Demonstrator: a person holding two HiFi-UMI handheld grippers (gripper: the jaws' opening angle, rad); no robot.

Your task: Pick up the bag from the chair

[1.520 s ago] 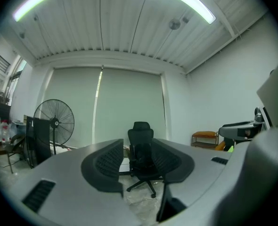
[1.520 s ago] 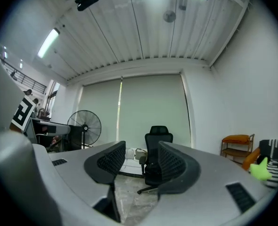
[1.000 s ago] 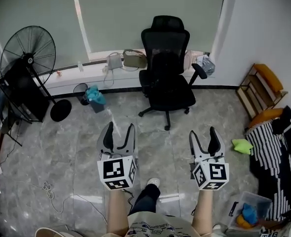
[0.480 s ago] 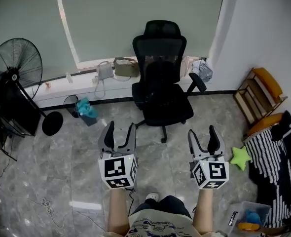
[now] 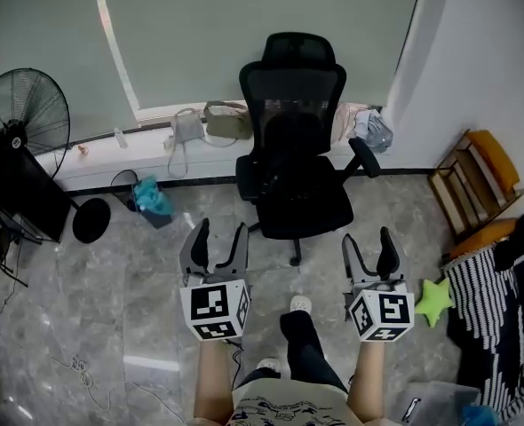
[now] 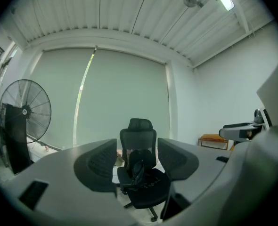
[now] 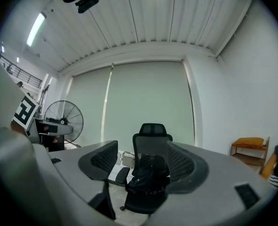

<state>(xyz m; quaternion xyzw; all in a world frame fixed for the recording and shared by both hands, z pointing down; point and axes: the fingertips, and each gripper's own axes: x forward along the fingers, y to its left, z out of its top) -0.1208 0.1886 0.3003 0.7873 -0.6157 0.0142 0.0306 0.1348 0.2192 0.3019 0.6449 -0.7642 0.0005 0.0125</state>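
A black bag (image 5: 288, 145) leans upright against the backrest of the black office chair (image 5: 299, 204), resting on its seat. It also shows in the left gripper view as the bag (image 6: 138, 165) and in the right gripper view as the bag (image 7: 146, 180), framed between the jaws of each. My left gripper (image 5: 219, 234) and right gripper (image 5: 369, 241) are both open and empty, held side by side short of the chair's front edge, pointing at it. Neither touches the chair or the bag.
A standing fan (image 5: 15, 118) is at the left. Two handbags (image 5: 186, 127) lie on the window ledge, with a small bin (image 5: 146, 192) below. A wooden shelf (image 5: 477, 174), a striped cloth (image 5: 502, 318) and a green star toy (image 5: 435, 300) are at the right. Cables (image 5: 84, 375) trail on the floor.
The view has moved closer to the chair, which now looks larger and nearer the grippers. Both grippers stay open and empty. A foot has stepped forward.
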